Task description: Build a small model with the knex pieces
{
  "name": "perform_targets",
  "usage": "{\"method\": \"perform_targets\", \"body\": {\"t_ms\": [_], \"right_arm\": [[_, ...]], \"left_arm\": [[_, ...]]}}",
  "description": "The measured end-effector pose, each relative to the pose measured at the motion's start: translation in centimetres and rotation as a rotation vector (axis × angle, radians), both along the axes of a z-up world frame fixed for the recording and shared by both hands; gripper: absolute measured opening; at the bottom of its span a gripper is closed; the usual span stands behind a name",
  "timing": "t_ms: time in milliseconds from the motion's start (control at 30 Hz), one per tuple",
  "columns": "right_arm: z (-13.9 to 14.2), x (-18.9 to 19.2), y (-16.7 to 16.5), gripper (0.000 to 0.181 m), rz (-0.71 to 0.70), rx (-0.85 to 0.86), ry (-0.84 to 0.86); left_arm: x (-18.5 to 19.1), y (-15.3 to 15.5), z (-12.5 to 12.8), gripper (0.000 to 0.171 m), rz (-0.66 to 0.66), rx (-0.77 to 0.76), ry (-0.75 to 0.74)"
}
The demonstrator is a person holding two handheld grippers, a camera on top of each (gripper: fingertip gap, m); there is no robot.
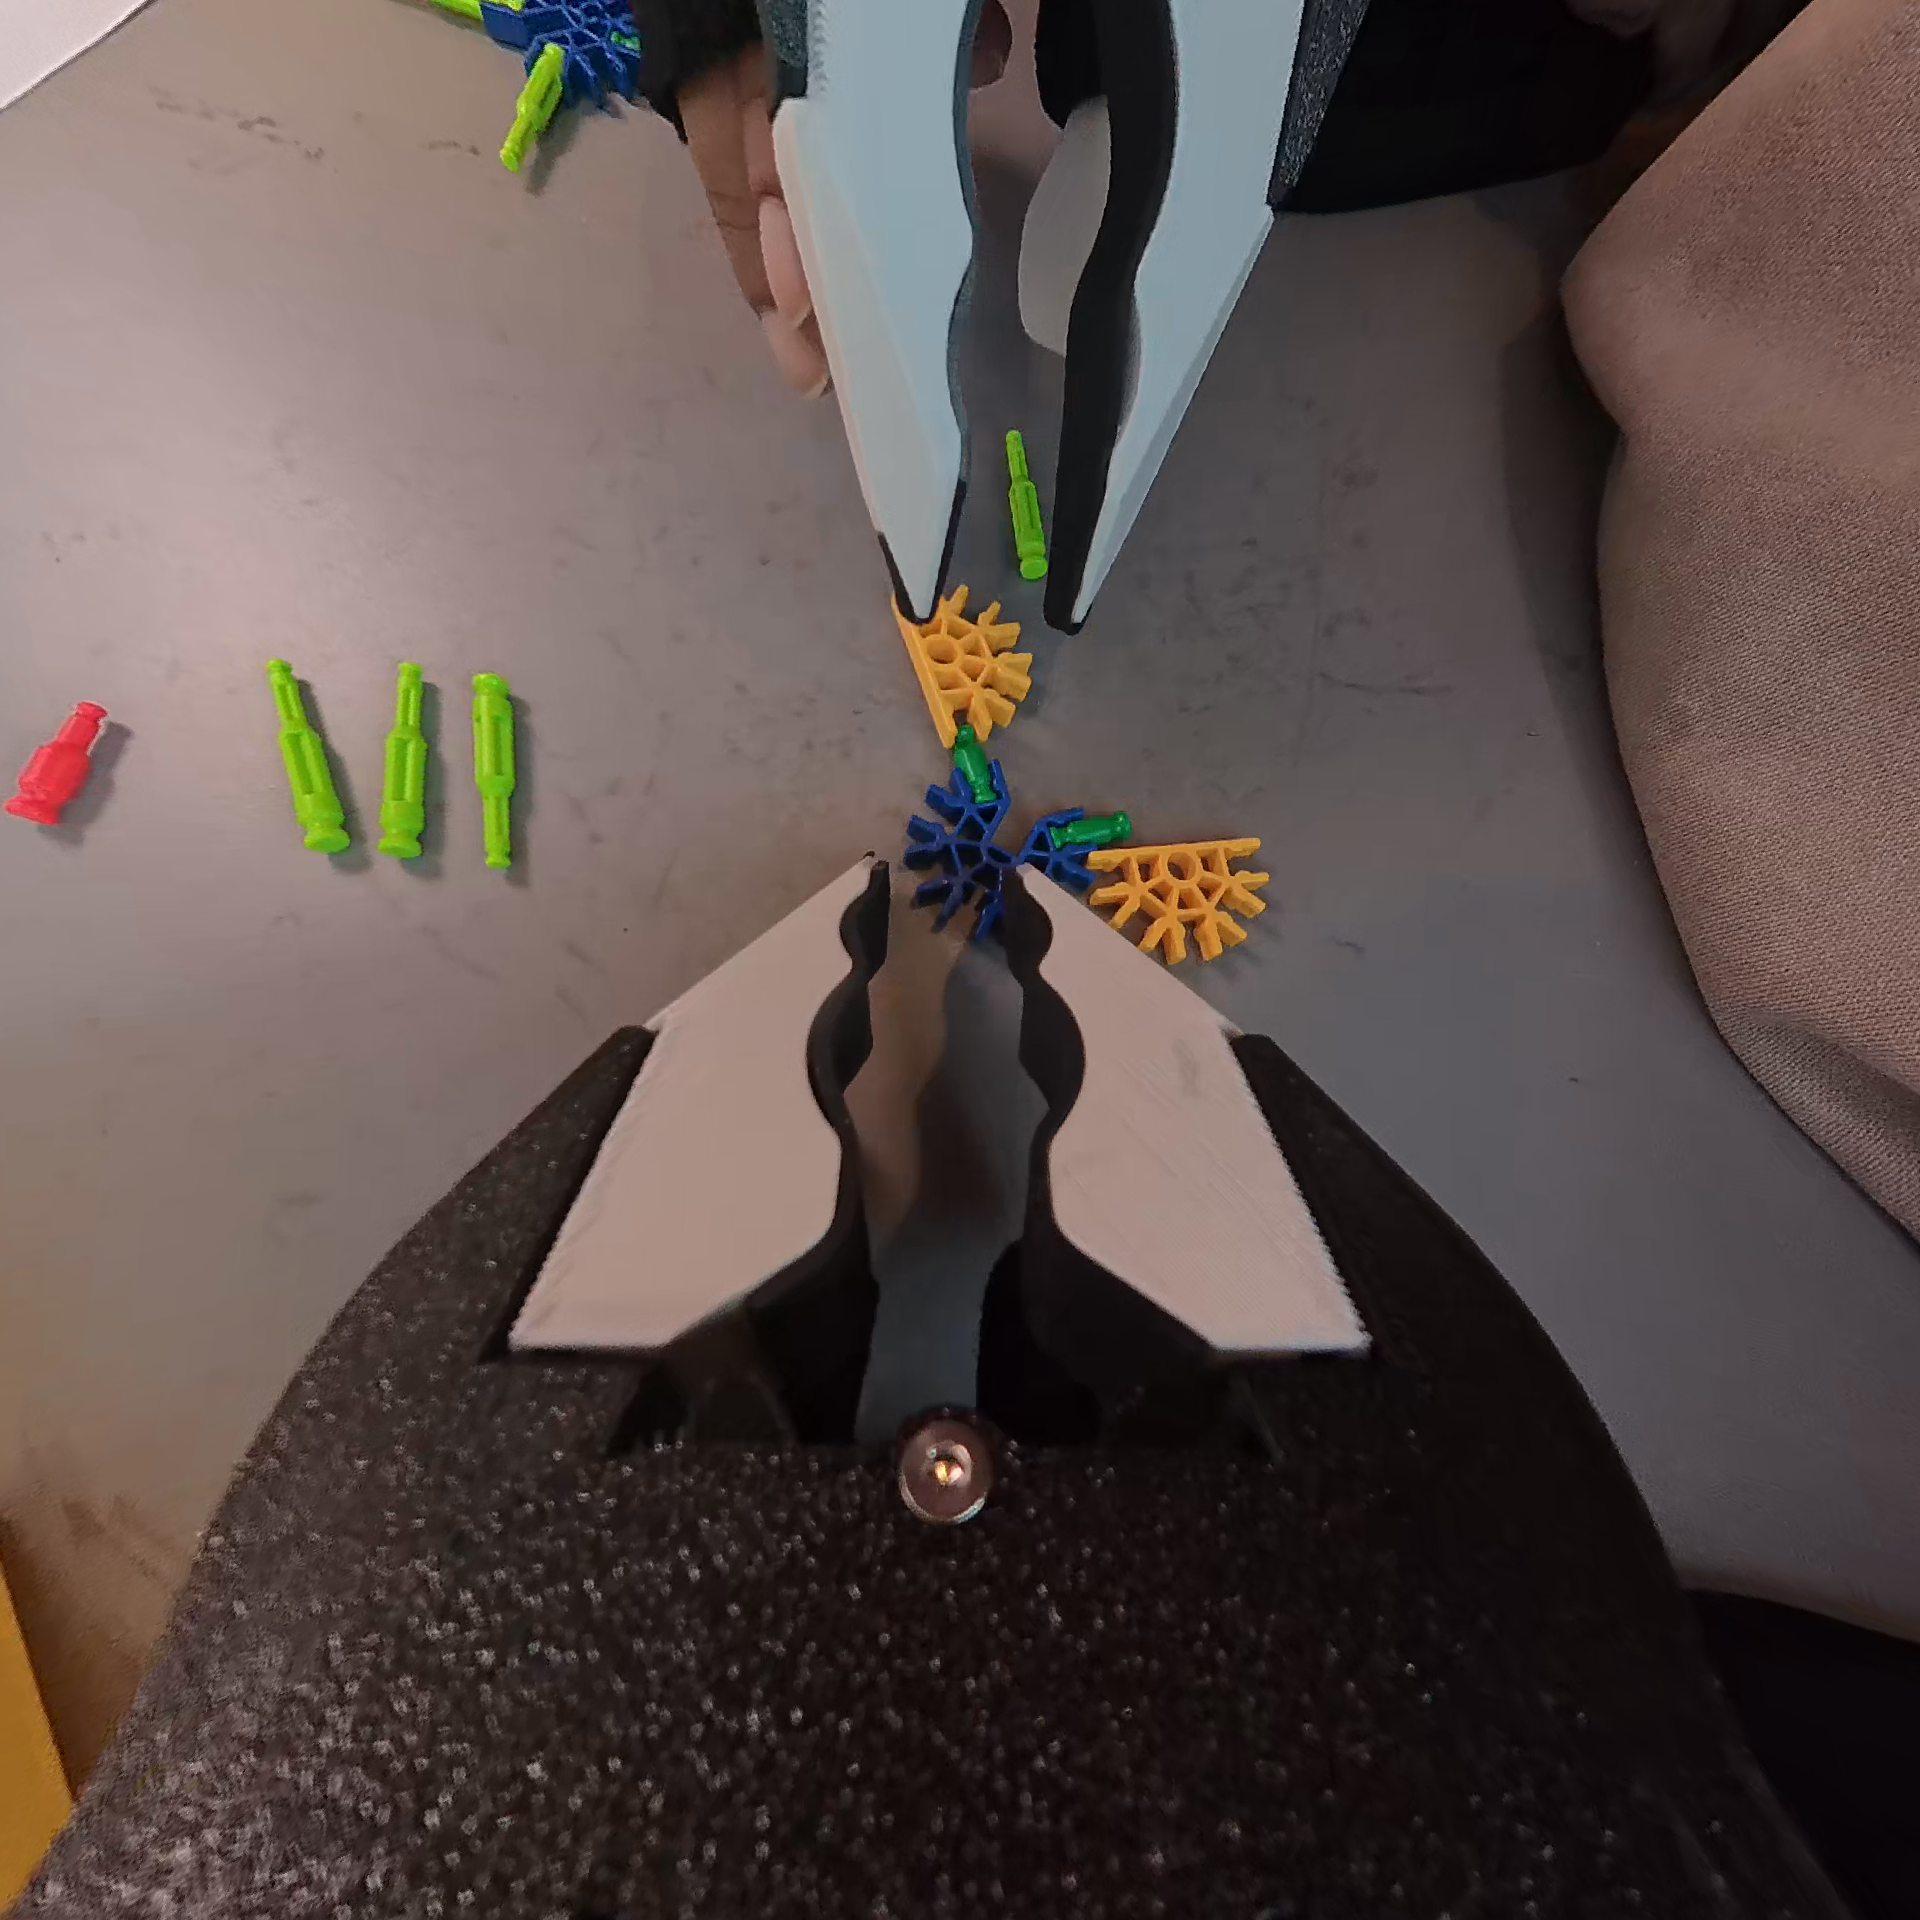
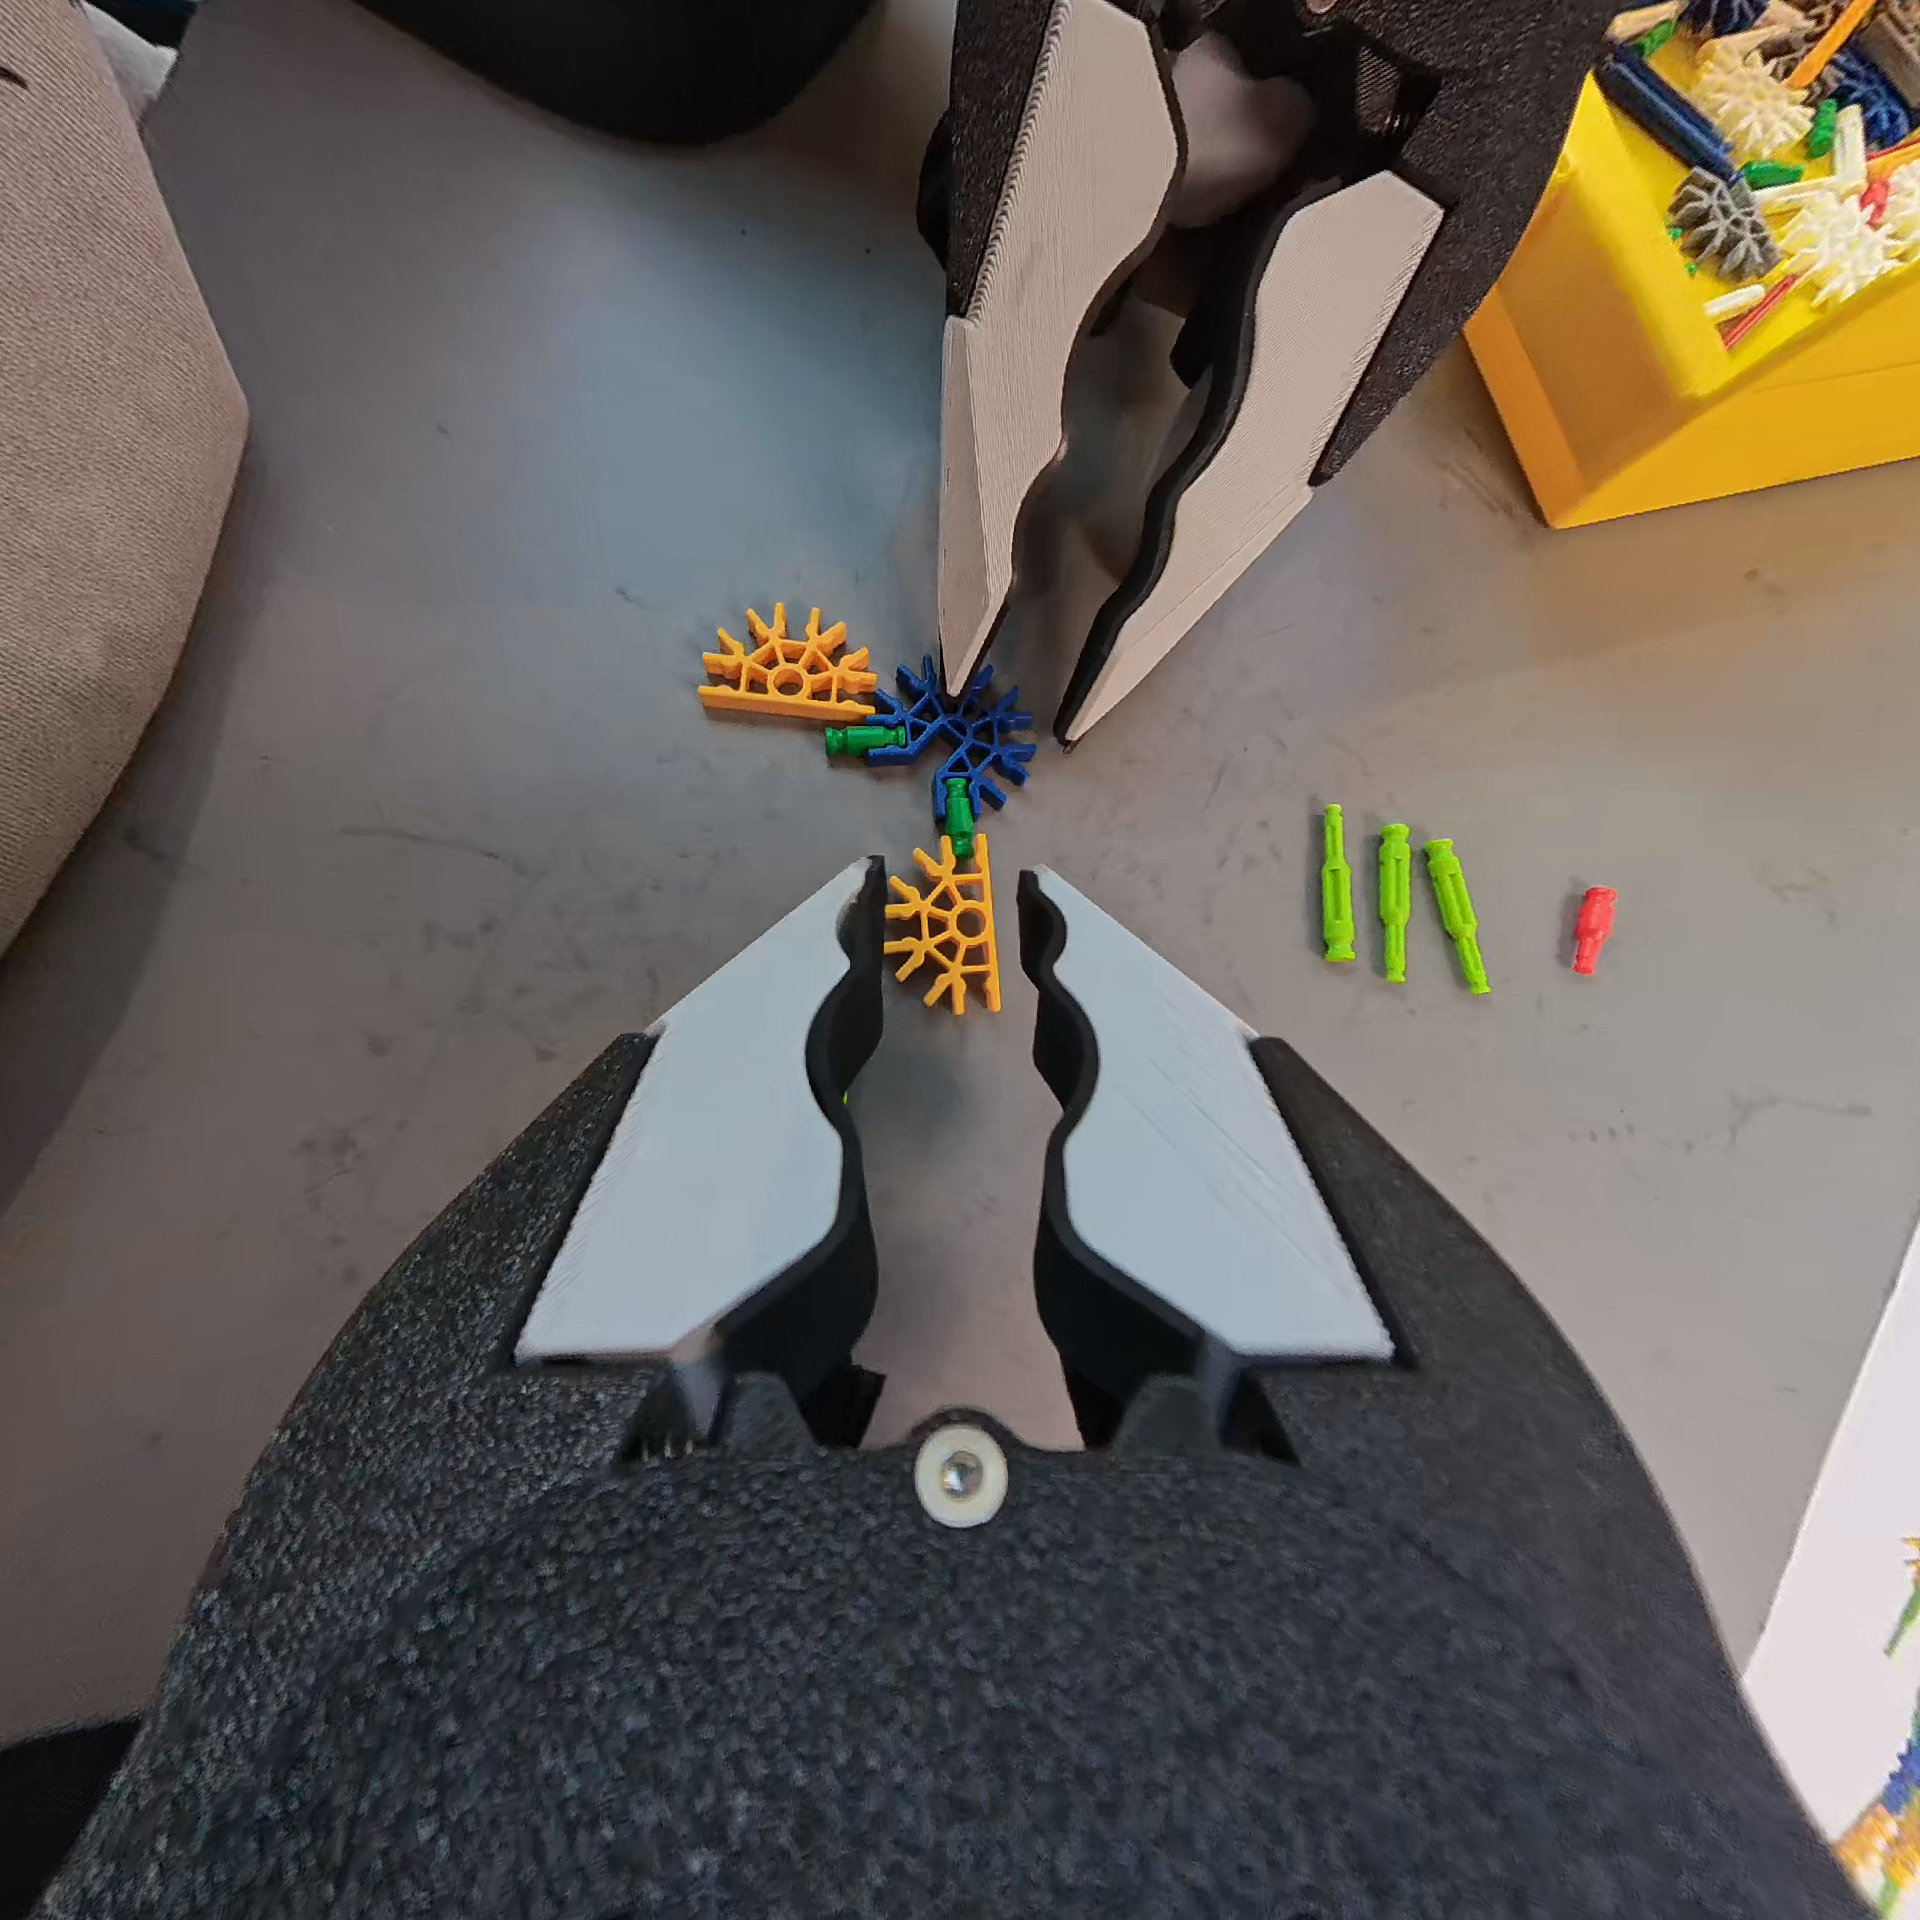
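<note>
A small assembly lies on the grey table (image 1: 436,436): a blue snowflake connector (image 1: 961,847) (image 2: 956,727) with two dark green rods (image 1: 974,764) (image 2: 862,740) plugged in, each meeting an orange half-round connector. My left gripper (image 1: 951,873) is open, its tips on either side of the blue connector's near edge; in the right wrist view (image 2: 1013,712) one tip rests on the blue piece. My right gripper (image 2: 951,883) is open around one orange connector (image 2: 951,925) (image 1: 966,665) without clamping it; it also shows in the left wrist view (image 1: 992,618). The other orange connector (image 1: 1184,894) (image 2: 790,675) lies free.
Three light green rods (image 1: 395,764) (image 2: 1392,904) and a short red rod (image 1: 57,764) (image 2: 1590,928) lie side by side. Another light green rod (image 1: 1023,509) lies under the right gripper. A yellow box of parts (image 2: 1662,364) and a beige cushion (image 1: 1766,623) (image 2: 83,416) border the table. The left gripper's tips are roughly 5 cm from the right gripper's.
</note>
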State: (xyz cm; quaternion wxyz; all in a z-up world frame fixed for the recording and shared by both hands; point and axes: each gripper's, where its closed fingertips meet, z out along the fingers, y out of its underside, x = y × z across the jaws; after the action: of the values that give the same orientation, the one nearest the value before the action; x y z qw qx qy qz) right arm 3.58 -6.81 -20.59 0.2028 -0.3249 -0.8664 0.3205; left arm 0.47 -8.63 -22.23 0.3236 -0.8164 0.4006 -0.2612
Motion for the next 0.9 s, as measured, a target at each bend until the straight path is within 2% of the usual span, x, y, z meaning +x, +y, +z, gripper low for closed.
{"method": "perform_targets", "body": {"t_ms": [100, 267, 333, 433, 467, 633, 700, 800, 867, 900], "right_arm": [[-0.3, 0.2, -0.3, 0.020, 0.013, 0.011, -0.008], [-0.9, 0.3, 0.0, 0.029, 0.003, 0.021, -0.032], [-1.1, 0.4, 0.1, 0.031, 0.000, 0.018, -0.050], [-1.8, 0.5, 0.2, 0.025, -0.005, 0.029, -0.077], [-2.0, 0.6, 0.3, 0.023, -0.007, 0.030, -0.086], [-2.0, 1.0, 0.2, 0.022, -0.001, 0.022, -0.103], [-2.0, 1.0, 0.1, 0.022, 0.007, 0.024, -0.102], [-2.0, 0.9, -0.3, 0.022, 0.042, 0.033, -0.104], [-2.0, 0.8, -0.4, 0.022, 0.056, 0.037, -0.114], [-2.0, 0.8, -0.3, 0.022, 0.059, 0.037, -0.117]], "left_arm": [[-0.1, -0.1, 0.3, 0.024, 0.009, 0.003, -0.011], [0.1, -0.5, 0.3, 0.046, -0.002, 0.014, 0.001], [0.5, -0.4, -0.2, 0.049, -0.014, 0.016, 0.022], [1.0, -0.3, -0.2, 0.040, -0.030, 0.004, 0.002], [1.1, -0.5, -0.1, 0.032, -0.041, -0.005, -0.006], [0.8, -0.7, 0.0, 0.026, -0.036, 0.000, -0.019], [0.7, -0.8, 0.6, 0.009, -0.037, 0.015, -0.049], [0.6, -0.8, 1.1, 0.000, -0.034, 0.026, -0.075], [0.3, -0.5, 0.8, 0.002, -0.015, 0.029, -0.051], [0.4, -0.5, 1.0, 0.010, -0.012, 0.027, -0.063]]}}
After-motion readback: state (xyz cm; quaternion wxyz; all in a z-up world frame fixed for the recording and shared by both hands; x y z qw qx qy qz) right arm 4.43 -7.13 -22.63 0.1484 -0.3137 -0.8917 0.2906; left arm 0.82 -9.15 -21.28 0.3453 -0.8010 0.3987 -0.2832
